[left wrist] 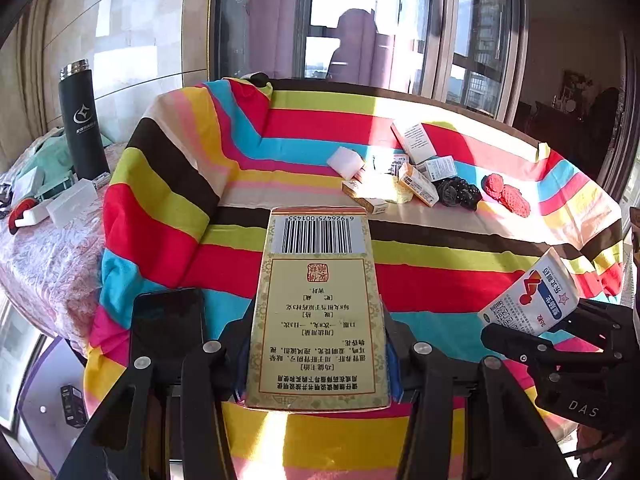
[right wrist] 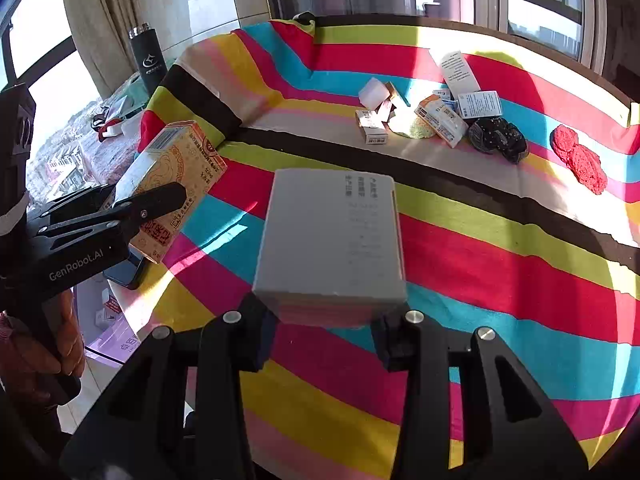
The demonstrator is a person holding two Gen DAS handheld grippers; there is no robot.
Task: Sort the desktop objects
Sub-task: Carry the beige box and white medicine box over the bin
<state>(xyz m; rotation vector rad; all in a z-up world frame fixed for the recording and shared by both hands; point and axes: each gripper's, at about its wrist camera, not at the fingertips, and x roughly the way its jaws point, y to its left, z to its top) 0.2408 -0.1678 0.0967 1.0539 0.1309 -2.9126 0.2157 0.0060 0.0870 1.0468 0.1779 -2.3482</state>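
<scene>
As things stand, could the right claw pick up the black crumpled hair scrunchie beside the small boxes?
Probably not yet. The right claw is shut on a white rectangular carton, so its jaws are occupied. The black crumpled hair scrunchie lies uncovered on the striped cloth, farther ahead.

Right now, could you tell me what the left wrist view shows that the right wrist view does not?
Only the left wrist view shows the barcode on the yellow box in the left gripper. Only the right wrist view shows the plain grey-white face of the white box in the right gripper. Both show the striped cloth, the black flask, the pile of small boxes and the red pads.
</scene>
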